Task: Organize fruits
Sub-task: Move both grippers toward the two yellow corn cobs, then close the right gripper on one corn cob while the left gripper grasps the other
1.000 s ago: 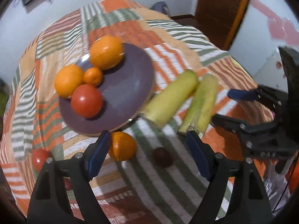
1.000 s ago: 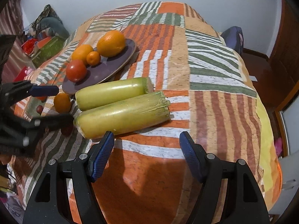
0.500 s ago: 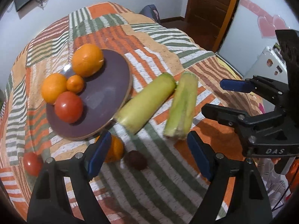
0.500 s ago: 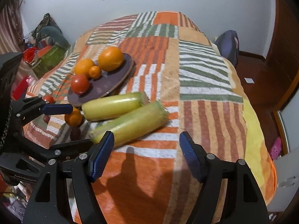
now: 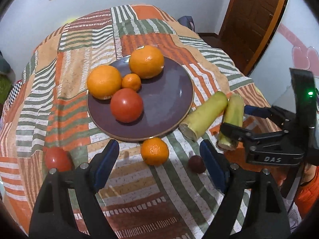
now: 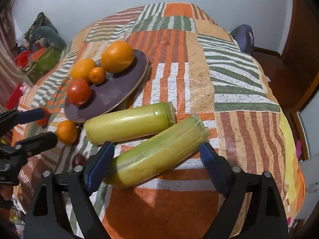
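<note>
- Purple plate point(image 5: 169, 99) on striped cloth point(image 5: 139, 189); holds two large oranges point(image 5: 146, 61), one small orange point(image 5: 131, 82), one tomato point(image 5: 126, 105).
- Loose orange point(image 5: 154, 151) just off the plate's near rim.
- Second tomato point(image 5: 57, 159) at left, small dark fruit point(image 5: 196, 163) at right.
- Left gripper point(image 5: 159, 163) jaws spread, empty.
- Right gripper point(image 5: 238, 119) parted, straddling one of two green cylinders point(image 5: 231, 119).

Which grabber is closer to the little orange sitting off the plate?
Left. The left gripper has the loose orange right between its open jaws. The right gripper is off to the side, open around a green squash.
</note>
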`<state>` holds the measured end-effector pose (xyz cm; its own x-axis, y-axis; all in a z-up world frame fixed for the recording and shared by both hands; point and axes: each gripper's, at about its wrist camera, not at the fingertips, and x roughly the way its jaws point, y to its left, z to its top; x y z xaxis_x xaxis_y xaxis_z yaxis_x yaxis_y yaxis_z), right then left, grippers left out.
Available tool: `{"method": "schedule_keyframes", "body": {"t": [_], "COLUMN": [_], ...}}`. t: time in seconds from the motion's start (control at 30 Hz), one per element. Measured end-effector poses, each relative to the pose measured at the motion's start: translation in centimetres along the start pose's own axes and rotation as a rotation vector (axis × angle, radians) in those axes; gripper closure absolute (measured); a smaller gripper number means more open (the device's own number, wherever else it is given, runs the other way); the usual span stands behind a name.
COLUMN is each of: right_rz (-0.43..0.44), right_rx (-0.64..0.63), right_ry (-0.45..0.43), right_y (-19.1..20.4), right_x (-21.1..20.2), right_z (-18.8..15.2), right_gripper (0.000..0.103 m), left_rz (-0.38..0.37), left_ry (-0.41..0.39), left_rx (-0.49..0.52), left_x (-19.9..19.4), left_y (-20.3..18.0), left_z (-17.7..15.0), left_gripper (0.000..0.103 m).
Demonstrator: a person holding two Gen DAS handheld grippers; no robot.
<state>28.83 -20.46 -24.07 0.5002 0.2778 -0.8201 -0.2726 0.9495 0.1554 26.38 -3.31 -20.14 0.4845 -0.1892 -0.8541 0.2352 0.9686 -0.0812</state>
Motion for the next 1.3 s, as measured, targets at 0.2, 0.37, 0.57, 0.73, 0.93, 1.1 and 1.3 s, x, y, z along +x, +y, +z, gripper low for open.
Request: {"method": "schedule_keyframes", "body": {"t": [0.2, 0.37, 0.57, 0.73, 0.93, 1.1, 1.3], "right_rz": [-0.053, -0.033, 0.004, 0.013, 0.034, 0.039, 0.042], "right_rx": [-0.031, -0.069, -0.08, -0.07, -0.042, -0.031, -0.021], "right_ry": [0.024, 0.011, 0.007, -0.006, -0.014, -0.022, -0.023], "right_y": [0.1, -0.2, -1.3, -2.2, -2.7, -3.0, -3.3], "right_x": [1.3, 0.2, -1.3, -2.3, -2.9, -3.1, -3.4], "right_z": [0.1, -0.6, -1.5, -2.2, -2.6, -2.7, -3.0], "right_gripper": [0.022, 0.04, 0.059, 0.066, 0.068, 0.068, 0.069], "left_rz": [-0.016, -0.03, -0.027, -0.011, -0.054, -0.049, -0.087], "left_ry": [-0.009, 0.005, 0.028, 0.056, 0.117, 0.102, 0.116], "left_rx": [0.019, 0.079, 0.126, 0.148, 0.117, 0.107, 0.147], "left_x": [0.1, 0.8, 2.5, 4.5, 6.6, 6.1, 4.9], "left_y": [-0.9, -2.5, -4.6, -5.5, -5.2, -5.7, -6.7], "left_z": [0.5, 0.9, 1.9, 3.1, 3.3, 3.0, 2.6], "left_gripper": [0.02, 0.02, 0.02, 0.027, 0.043, 0.05, 0.053]}}
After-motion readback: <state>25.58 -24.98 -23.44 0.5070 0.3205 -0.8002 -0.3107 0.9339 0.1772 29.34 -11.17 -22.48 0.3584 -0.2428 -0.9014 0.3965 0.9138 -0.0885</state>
